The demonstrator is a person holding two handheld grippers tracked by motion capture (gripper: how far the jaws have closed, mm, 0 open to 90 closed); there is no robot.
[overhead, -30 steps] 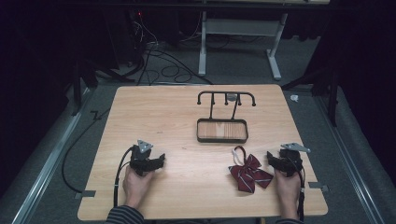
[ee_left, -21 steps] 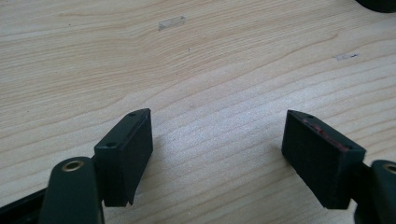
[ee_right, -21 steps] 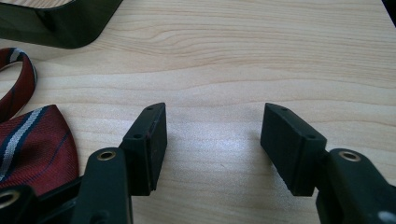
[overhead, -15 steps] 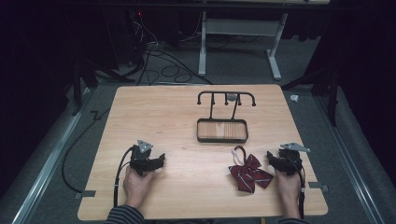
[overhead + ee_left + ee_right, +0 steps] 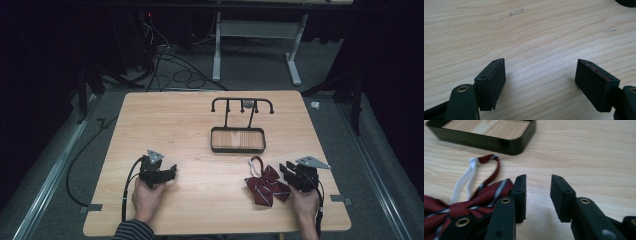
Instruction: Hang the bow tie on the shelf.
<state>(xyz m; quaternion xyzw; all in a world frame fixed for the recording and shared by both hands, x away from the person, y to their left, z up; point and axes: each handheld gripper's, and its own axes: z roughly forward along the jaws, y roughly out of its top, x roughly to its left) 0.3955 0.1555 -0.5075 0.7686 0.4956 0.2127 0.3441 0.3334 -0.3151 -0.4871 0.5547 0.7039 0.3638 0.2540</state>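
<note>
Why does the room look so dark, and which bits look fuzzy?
High view: light falls on the table, the floor behind stays dark. Right gripper view: the bow tie is soft and blurry up close. Left gripper view: the black fingers cast faint shadows on the wood.

— What's that by the right-hand edge of the table?

— A bow tie (image 5: 265,184), dark red with thin pale and navy stripes. It lies flat on the wood, wings spread, tails pointing toward the near edge.

— And the loop?

— Its neck band (image 5: 475,173), part white elastic, part red, curls out toward the black-rimmed tray (image 5: 238,149), stopping just short of it.
</note>
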